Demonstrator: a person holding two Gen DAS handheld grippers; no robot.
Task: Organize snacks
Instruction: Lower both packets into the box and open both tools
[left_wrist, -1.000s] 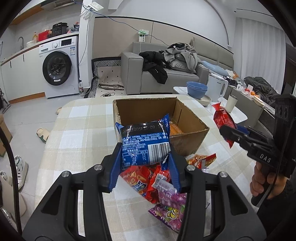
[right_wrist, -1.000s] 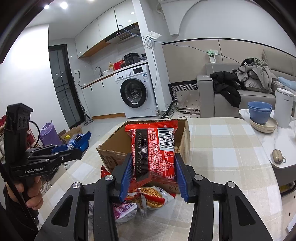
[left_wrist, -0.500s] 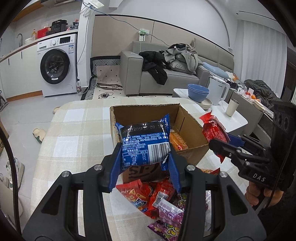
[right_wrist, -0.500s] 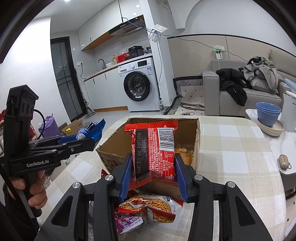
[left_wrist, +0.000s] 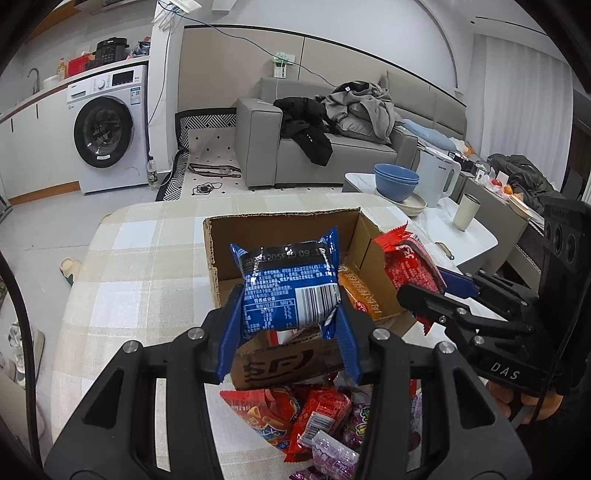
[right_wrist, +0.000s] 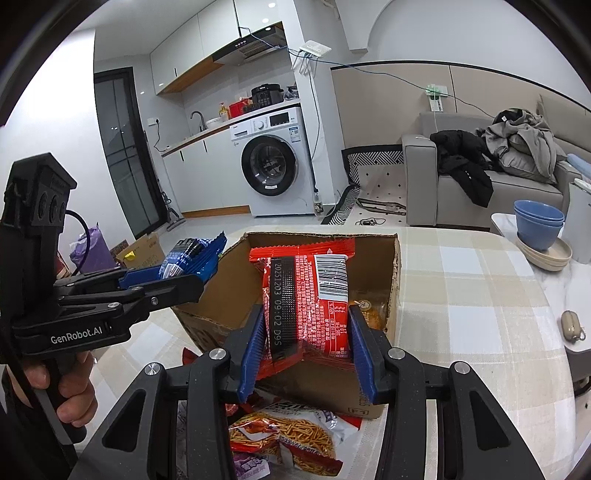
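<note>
An open cardboard box (left_wrist: 280, 225) (right_wrist: 393, 280) stands on the checked tablecloth with an orange packet (left_wrist: 360, 295) inside. My left gripper (left_wrist: 290, 325) is shut on a blue snack packet (left_wrist: 290, 286), held over the box's near edge. My right gripper (right_wrist: 306, 339) is shut on a red snack packet (right_wrist: 314, 299), also above the box's near side. From the left wrist the red packet (left_wrist: 406, 258) and right gripper (left_wrist: 436, 295) show at the right of the box. The right wrist shows the blue packet (right_wrist: 192, 254) at the box's left corner.
Several loose snack packets (left_wrist: 317, 413) (right_wrist: 288, 435) lie on the table in front of the box. A side table holds blue bowls (left_wrist: 397, 181), a white kettle (left_wrist: 439, 177) and a cup (left_wrist: 466, 211). A sofa (left_wrist: 332, 147) and washing machine (left_wrist: 107, 136) stand beyond.
Both grippers have moved forward with their packets, from above the loose snacks to over the box's near edge. The box looks larger and closer in both views.
</note>
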